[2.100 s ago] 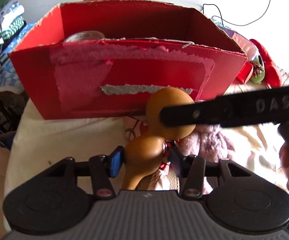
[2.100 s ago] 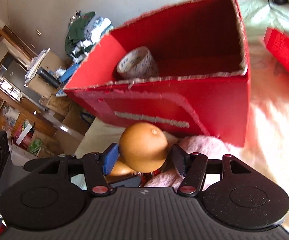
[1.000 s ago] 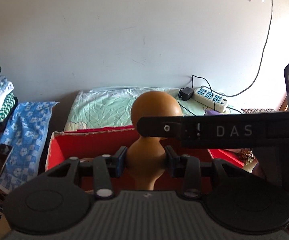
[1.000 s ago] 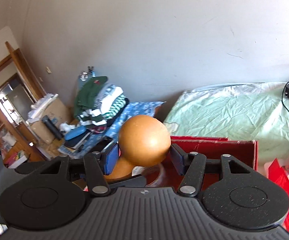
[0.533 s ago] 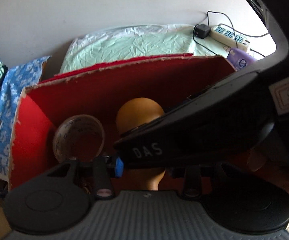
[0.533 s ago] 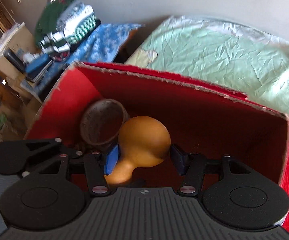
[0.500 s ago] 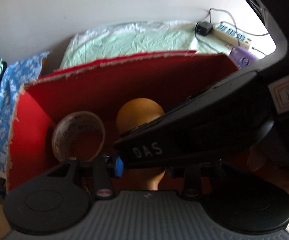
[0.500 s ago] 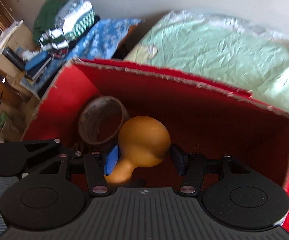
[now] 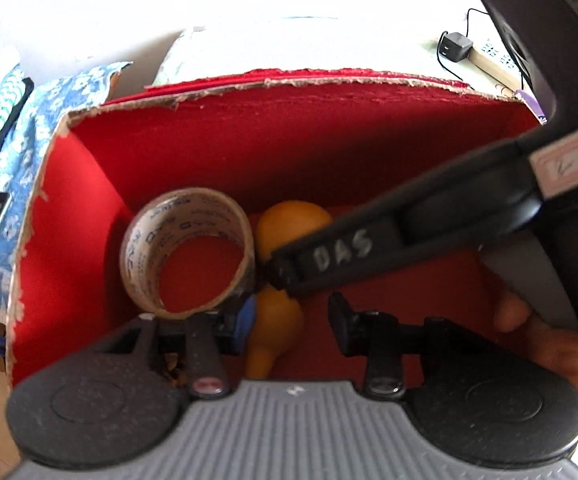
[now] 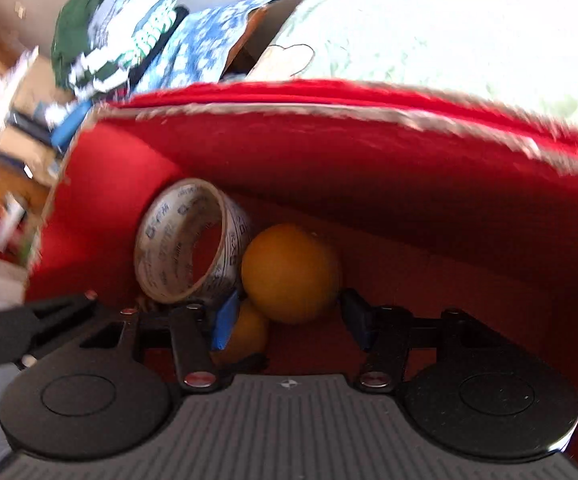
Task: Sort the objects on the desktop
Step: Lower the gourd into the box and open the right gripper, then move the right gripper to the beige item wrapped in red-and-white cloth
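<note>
An orange-brown gourd [image 9: 285, 268] lies on the floor of the red cardboard box [image 9: 289, 128], next to a roll of tape [image 9: 188, 248]. It also shows in the right wrist view [image 10: 289, 268], beside the tape roll [image 10: 189, 248], inside the box [image 10: 409, 168]. My left gripper [image 9: 292, 318] is open, its jaws either side of the gourd's narrow end with a gap on the right. My right gripper [image 10: 289, 320] is open around the gourd's round end. The right gripper's arm crosses the left wrist view.
A pale green sheet [image 10: 449, 28] lies behind the box. Folded clothes [image 10: 121, 36] and a blue floral cloth [image 9: 37, 128] are at the left. A power strip with charger [image 9: 473, 52] sits at the back right.
Both grippers carried the gourd up over the box rim and down inside. Both have since opened, and the gourd now rests on the box floor beside the tape.
</note>
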`<state>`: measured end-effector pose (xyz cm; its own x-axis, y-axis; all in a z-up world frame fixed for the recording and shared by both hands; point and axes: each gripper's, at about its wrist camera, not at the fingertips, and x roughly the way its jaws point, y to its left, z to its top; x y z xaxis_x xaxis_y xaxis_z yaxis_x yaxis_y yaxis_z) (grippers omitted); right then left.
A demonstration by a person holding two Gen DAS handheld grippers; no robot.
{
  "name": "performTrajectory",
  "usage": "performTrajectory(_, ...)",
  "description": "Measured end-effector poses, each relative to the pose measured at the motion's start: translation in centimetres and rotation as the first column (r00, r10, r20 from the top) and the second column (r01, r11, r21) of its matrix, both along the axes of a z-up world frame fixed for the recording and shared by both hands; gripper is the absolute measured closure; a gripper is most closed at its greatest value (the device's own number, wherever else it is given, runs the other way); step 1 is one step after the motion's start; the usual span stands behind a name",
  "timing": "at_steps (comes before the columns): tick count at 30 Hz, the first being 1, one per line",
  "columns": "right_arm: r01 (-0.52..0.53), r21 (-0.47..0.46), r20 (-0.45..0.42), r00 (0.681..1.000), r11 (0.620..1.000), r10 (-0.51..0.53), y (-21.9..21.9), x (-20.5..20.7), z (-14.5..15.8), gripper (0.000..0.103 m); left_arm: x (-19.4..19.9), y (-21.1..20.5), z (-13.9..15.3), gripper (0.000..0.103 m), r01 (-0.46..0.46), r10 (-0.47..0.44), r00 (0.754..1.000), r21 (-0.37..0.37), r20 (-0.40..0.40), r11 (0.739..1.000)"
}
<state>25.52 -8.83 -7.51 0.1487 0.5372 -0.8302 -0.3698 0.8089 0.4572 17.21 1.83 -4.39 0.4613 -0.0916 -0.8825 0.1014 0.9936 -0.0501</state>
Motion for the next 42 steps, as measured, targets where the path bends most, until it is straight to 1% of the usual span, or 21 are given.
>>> performTrajectory(2, -0.004, 0.045, 0.018, 1.0, 0.999, 0.004, -0.3, -0.3, 0.4, 0.044, -0.1, 0.0, 0.0, 0.063, 0.002, -0.002, 1.0, 0.002, 0.008, 1.0)
performTrajectory(5, -0.021, 0.093, 0.05, 0.999, 0.995, 0.017, -0.5, -0.7, 1.0, 0.043, -0.4, -0.3, 0.1, 0.063, 0.016, -0.017, 0.999, 0.035, 0.03, 0.999)
performTrajectory(7, -0.004, 0.076, 0.055, 0.998, 0.997, -0.001, -0.6, -0.6, 1.1, 0.043, -0.6, -0.4, 0.2, 0.063, 0.024, -0.026, 0.999, 0.041, 0.047, 0.999)
performTrajectory(9, 0.021, 0.049, 0.109, 0.994, 0.999, -0.027, -0.9, -1.0, 2.0, 0.043, -0.9, -0.2, 0.3, 0.062, 0.019, -0.021, 0.997, 0.029, 0.075, 0.999)
performTrajectory(10, 0.034, 0.036, 0.136, 0.99, 0.999, -0.039, -1.1, -1.1, 2.4, 0.043, -1.1, -0.1, 0.4, 0.06, 0.015, -0.017, 0.995, 0.023, 0.095, 1.0)
performTrajectory(12, 0.048, 0.032, 0.185, 0.981, 0.998, -0.053, -1.8, -1.9, 3.8, 0.043, -2.0, 0.1, 1.4, 0.06, 0.0, -0.002, 0.99, 0.011, 0.144, 1.0)
performTrajectory(13, 0.049, 0.047, 0.214, 0.975, 0.998, -0.058, -2.4, -2.5, 4.6, 0.043, -2.5, 0.2, 2.1, 0.06, -0.005, 0.005, 0.985, 0.0, 0.173, 1.0)
performTrajectory(15, 0.043, 0.09, 0.264, 0.962, 0.995, -0.066, -3.7, -4.3, 6.5, 0.043, -3.8, -0.1, 4.0, 0.054, -0.005, 0.012, 0.968, -0.028, 0.249, 1.0)
performTrajectory(16, 0.041, 0.12, 0.287, 0.955, 0.992, -0.074, -4.6, -5.3, 7.4, 0.043, -4.8, -0.2, 4.9, 0.047, -0.004, 0.014, 0.957, -0.035, 0.289, 0.999)
performTrajectory(17, 0.037, 0.149, 0.31, 0.947, 0.988, -0.083, -5.4, -6.3, 8.2, 0.043, -5.9, -0.2, 5.9, 0.038, -0.002, 0.015, 0.944, -0.039, 0.33, 0.999)
performTrajectory(19, 0.036, 0.218, 0.348, 0.931, 0.975, -0.112, -7.2, -8.4, 9.7, 0.043, -8.2, -0.4, 7.4, 0.029, -0.001, 0.017, 0.92, -0.041, 0.391, 0.999)
performTrajectory(21, 0.033, 0.283, 0.382, 0.913, 0.958, -0.144, -9.0, -10.4, 10.9, 0.043, -10.5, -0.5, 8.3, 0.027, 0.004, 0.015, 0.903, -0.042, 0.429, 0.999)
performTrajectory(24, 0.029, 0.357, 0.417, 0.89, 0.934, -0.187, -11.3, -12.6, 12.1, 0.043, -13.8, -0.6, 8.6, 0.027, 0.01, 0.013, 0.891, -0.049, 0.454, 0.999)
performTrajectory(27, 0.022, 0.397, 0.417, 0.886, 0.918, -0.202, -11.8, -14.2, 12.4, 0.043, -16.1, -0.7, 7.5, 0.027, 0.004, 0.036, 0.896, -0.089, 0.442, 0.996)
performTrajectory(31, 0.003, 0.357, 0.42, 0.893, 0.934, -0.163, -11.3, -16.0, 11.1, 0.043, -17.3, -0.7, 4.1, 0.027, -0.015, 0.059, 0.937, -0.129, 0.343, 0.992)
performTrajectory(33, 0.0, 0.337, 0.398, 0.906, 0.942, -0.142, -10.9, -16.6, 10.2, 0.044, -18.6, -0.3, 2.4, 0.027, -0.028, 0.076, 0.957, -0.17, 0.282, 0.985)
performTrajectory(35, -0.015, 0.329, 0.367, 0.924, 0.944, -0.113, -10.0, -17.3, 9.1, 0.044, -19.5, -0.3, 1.3, 0.027, -0.029, 0.078, 0.967, -0.203, 0.24, 0.979)
performTrajectory(37, -0.034, 0.328, 0.336, 0.938, 0.944, -0.083, -9.5, -18.1, 8.5, 0.044, -20.1, -0.9, 0.6, 0.025, -0.007, 0.052, 0.971, -0.193, 0.233, 0.981)
performTrajectory(38, -0.044, 0.328, 0.313, 0.947, 0.944, -0.065, -9.3, -18.4, 8.1, 0.044, -20.4, -1.1, 0.4, 0.019, 0.006, 0.037, 0.973, -0.184, 0.229, 0.983)
performTrajectory(39, -0.054, 0.325, 0.289, 0.956, 0.944, -0.045, -8.9, -18.5, 7.7, 0.044, -20.6, -1.3, 0.0, 0.016, 0.011, 0.028, 0.974, -0.173, 0.223, 0.985)
performTrajectory(42, -0.036, 0.271, 0.255, 0.966, 0.962, -0.035, -8.1, -18.7, 6.6, 0.044, -20.8, -2.0, -0.9, 0.015, 0.004, 0.027, 0.979, -0.15, 0.204, 0.989)
